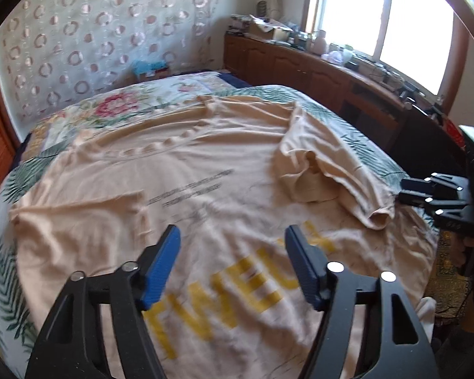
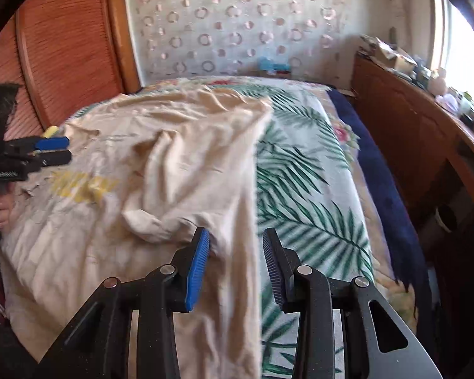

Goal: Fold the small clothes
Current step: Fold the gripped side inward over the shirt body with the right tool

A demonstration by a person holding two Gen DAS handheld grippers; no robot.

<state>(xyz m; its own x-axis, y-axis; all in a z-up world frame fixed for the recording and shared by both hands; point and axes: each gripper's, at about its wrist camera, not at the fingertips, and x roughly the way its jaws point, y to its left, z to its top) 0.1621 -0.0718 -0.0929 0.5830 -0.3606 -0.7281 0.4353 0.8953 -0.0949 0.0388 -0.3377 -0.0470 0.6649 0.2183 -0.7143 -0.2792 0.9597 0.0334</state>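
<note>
A pale peach T-shirt [image 1: 205, 164] with yellow letters [image 1: 237, 284] lies spread on a bed with a palm-leaf and flower sheet [image 2: 309, 170]. One sleeve [image 1: 331, 170] is folded inward over the body, rumpled. My left gripper [image 1: 233, 240] hovers open over the lettered part, with nothing pinched between its blue pads. My right gripper [image 2: 236, 237] stands open at the shirt's side edge [image 2: 252, 189], which runs between its jaws; the pads do not press on it. In the left wrist view the right gripper [image 1: 426, 192] sits by the sleeve cuff. The right wrist view has the left gripper [image 2: 53, 150] at far left.
A wooden cabinet [image 1: 300, 63] with clutter on top runs under the bright window [image 1: 379, 9] along the bed's right side. A dark blue blanket [image 2: 373, 164] lines that edge. A wooden panel [image 2: 66, 47] stands on the left, patterned wallpaper [image 1: 94, 31] at the far end.
</note>
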